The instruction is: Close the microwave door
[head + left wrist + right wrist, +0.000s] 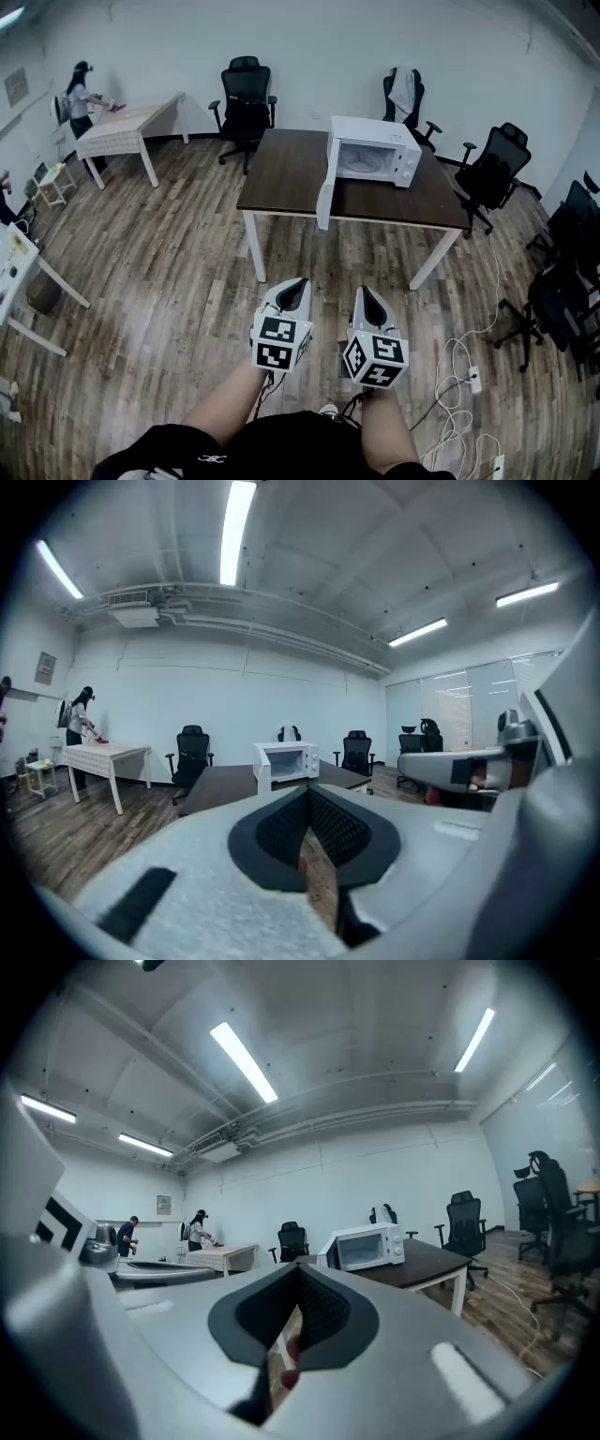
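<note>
Two grippers are held side by side low in the head view, over the wooden floor (159,272) and well short of the table. The left gripper (292,283) has its jaws pressed together with nothing between them, and its own view shows the dark pads meeting at the tip. The right gripper (366,292) sits just to its right, and its jaws are likewise together and empty. Both point toward the far side of the room.

Far ahead, a dark brown table (281,178) on white legs carries the white microwave (380,150), which sits toward the table's far right part. The microwave door (324,192) stands wide open, hinged on the left side of the oven and jutting toward the near edge of the table and just past it. Neither gripper is near the door.

Black office chairs (246,94) stand beyond the table and along the right side of the room. At the far left, a person (80,94) bends over a light-coloured table (127,127). White cables (459,361) trail across the floor at the near right.
</note>
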`<state>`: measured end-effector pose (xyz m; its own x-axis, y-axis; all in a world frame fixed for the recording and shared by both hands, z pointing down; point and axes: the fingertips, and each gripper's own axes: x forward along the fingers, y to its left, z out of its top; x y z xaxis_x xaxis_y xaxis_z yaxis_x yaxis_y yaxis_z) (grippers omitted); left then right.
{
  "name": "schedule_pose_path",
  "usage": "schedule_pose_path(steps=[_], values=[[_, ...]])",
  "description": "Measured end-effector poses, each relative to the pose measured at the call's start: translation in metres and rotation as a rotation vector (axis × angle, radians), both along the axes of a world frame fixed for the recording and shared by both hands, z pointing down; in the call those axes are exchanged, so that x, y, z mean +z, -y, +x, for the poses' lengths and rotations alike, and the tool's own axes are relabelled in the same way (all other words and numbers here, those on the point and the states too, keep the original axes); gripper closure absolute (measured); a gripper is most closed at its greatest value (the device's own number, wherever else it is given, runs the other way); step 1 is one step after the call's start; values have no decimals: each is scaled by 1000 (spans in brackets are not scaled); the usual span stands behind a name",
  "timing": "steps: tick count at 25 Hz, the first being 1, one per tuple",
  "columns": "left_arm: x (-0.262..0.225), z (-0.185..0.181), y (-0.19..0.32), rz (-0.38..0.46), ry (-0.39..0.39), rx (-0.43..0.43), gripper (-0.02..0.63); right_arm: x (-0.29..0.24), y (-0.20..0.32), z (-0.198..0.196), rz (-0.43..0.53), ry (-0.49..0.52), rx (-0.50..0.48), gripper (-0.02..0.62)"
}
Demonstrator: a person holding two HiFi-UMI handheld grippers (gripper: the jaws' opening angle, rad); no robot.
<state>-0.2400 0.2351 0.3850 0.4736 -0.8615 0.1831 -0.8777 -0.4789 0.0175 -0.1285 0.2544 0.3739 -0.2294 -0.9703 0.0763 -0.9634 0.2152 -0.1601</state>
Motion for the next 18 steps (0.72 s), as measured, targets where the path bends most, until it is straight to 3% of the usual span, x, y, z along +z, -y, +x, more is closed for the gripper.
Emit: schedule_pose_path(steps=[8, 18], values=[[3, 20, 6, 9, 34, -4, 601, 2, 9, 17, 9, 18, -14, 591], [7, 53, 33, 2, 20, -23, 601, 4, 34, 49, 21, 19, -32, 591]])
